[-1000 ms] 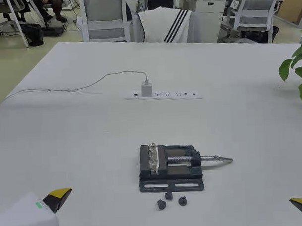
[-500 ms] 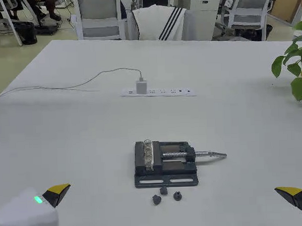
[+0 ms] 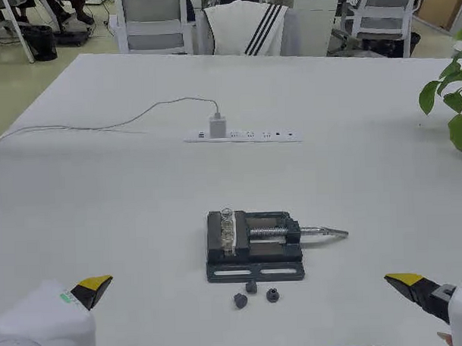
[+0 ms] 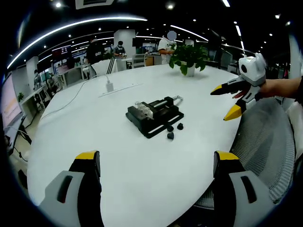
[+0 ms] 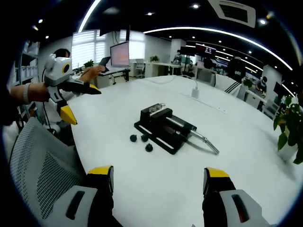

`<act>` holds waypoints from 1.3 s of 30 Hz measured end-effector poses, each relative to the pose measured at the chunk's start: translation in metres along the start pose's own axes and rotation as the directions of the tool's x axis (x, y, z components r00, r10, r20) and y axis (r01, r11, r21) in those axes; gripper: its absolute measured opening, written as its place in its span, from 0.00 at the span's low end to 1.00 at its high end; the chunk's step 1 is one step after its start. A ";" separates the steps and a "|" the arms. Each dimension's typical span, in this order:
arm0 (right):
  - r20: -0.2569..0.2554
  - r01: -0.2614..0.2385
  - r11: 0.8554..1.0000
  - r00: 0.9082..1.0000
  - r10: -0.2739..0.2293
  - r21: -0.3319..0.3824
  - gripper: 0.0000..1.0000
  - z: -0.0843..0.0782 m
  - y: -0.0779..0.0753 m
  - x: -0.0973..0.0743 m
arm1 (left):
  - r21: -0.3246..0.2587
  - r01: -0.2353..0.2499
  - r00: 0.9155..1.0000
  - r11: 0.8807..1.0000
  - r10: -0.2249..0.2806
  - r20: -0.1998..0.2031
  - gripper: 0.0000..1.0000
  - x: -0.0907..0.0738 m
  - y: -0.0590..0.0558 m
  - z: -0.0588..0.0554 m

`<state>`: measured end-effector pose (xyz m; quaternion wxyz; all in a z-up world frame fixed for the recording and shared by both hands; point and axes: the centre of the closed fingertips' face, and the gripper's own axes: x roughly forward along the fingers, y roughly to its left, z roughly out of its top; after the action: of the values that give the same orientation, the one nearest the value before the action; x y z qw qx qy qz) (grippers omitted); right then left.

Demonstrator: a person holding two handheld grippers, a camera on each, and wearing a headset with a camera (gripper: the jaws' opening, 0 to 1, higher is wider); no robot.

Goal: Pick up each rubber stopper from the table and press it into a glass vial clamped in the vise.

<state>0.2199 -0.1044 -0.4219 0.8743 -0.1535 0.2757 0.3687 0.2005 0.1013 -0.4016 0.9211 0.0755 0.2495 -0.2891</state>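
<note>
While your left gripper [image 4: 156,158] and right gripper [image 5: 159,171] hold jaws spread and empty, three rubber stoppers [image 3: 272,294] lie ahead of both, beside the vise [image 3: 288,251].

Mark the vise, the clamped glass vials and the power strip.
vise [image 3: 256,254], head view, on its bed below the screw.
glass vials [image 3: 228,234], head view, on the clear glass mid-row.
power strip [image 3: 249,134], head view, on its white top face.
</note>
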 end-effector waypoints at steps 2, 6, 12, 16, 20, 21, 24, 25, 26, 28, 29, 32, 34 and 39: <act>0.004 -0.016 1.000 1.000 0.016 0.001 0.74 0.004 0.004 0.007 | -0.002 0.001 1.000 1.000 -0.001 -0.002 0.99 0.001 0.000 -0.001; -0.003 -0.054 0.999 0.999 0.054 -0.001 0.69 0.011 0.014 0.023 | -0.003 0.008 1.000 1.000 -0.008 -0.004 0.99 0.002 0.000 -0.001; -0.010 -0.096 0.995 0.995 0.096 -0.002 0.66 0.017 0.032 0.045 | -0.006 0.018 1.000 1.000 -0.018 -0.007 0.99 0.006 -0.001 -0.001; -0.012 -0.121 0.993 0.993 0.121 0.011 0.61 0.020 0.043 0.058 | -0.007 0.024 1.000 1.000 -0.024 -0.011 0.99 0.008 -0.001 -0.002; -0.010 -0.120 0.992 0.993 0.120 0.038 0.53 0.023 0.047 0.067 | -0.013 0.026 1.000 1.000 -0.026 -0.014 0.98 0.008 0.000 -0.004; -0.006 -0.124 0.991 0.992 0.125 0.051 0.52 0.024 0.049 0.070 | -0.016 0.026 1.000 1.000 -0.026 -0.016 0.98 0.008 0.001 -0.005; -0.011 -0.125 0.990 0.992 0.126 0.071 0.45 0.024 0.051 0.076 | -0.023 0.023 1.000 0.999 -0.024 -0.020 0.98 0.008 0.002 -0.008; -0.012 -0.128 0.989 0.991 0.130 0.075 0.42 0.024 0.052 0.077 | -0.025 0.022 1.000 0.999 -0.023 -0.020 0.98 0.008 0.003 -0.009; -0.015 -0.131 0.988 0.991 0.132 0.078 0.40 0.023 0.053 0.080 | -0.027 0.022 1.000 0.999 -0.022 -0.021 0.98 0.007 0.003 -0.010; -0.021 -0.138 0.987 0.990 0.140 0.081 0.37 0.022 0.056 0.085 | -0.033 0.020 0.999 0.999 -0.021 -0.024 0.98 0.007 0.004 -0.012; -0.024 -0.138 0.987 0.990 0.140 0.084 0.36 0.022 0.057 0.087 | -0.035 0.019 0.999 0.999 -0.020 -0.025 0.98 0.007 0.004 -0.013; -0.028 -0.146 0.985 0.988 0.149 0.089 0.31 0.021 0.062 0.093 | -0.040 0.018 0.999 0.999 -0.019 -0.031 0.98 0.006 0.005 -0.015; -0.026 -0.153 0.984 0.987 0.156 0.096 0.28 0.022 0.065 0.099 | -0.042 0.016 0.999 0.999 -0.017 -0.032 0.98 0.005 0.006 -0.016; -0.032 -0.136 0.986 0.990 0.140 0.097 0.26 0.023 0.067 0.110 | -0.050 0.014 0.999 0.999 -0.015 -0.034 0.97 0.005 0.007 -0.017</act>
<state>0.2427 0.0140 -0.4739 0.8474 -0.0997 0.3198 0.4119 0.2013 0.1095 -0.4188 0.9162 0.0558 0.2729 -0.2882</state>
